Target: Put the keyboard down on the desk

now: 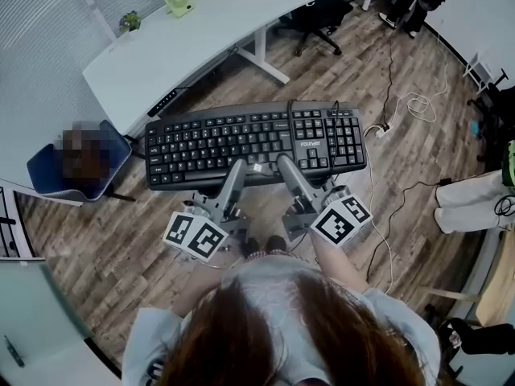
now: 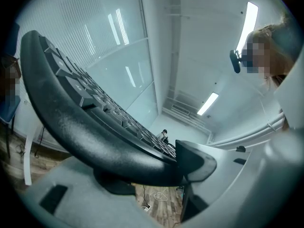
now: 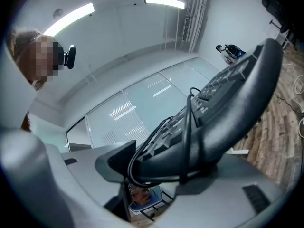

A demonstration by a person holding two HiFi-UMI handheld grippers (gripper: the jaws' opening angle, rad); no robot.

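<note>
A black keyboard [image 1: 257,139] hangs level in the air above the wooden floor, held by its near edge. My left gripper [image 1: 238,167] is shut on that edge left of the middle, and my right gripper [image 1: 283,164] is shut on it just to the right. In the left gripper view the keyboard [image 2: 76,122] fills the frame, its edge between the jaws. The right gripper view shows the keyboard [image 3: 223,113] clamped too, with its black cable [image 3: 190,127] looped round the edge. The white desk [image 1: 185,39] stands beyond the keyboard at the top left.
A green desk fan [image 1: 179,1] and a small plant [image 1: 129,21] sit on the desk. A black office chair [image 1: 318,14] stands past its right end, a blue chair [image 1: 76,163] at its left. Cables [image 1: 402,111] trail over the floor at the right.
</note>
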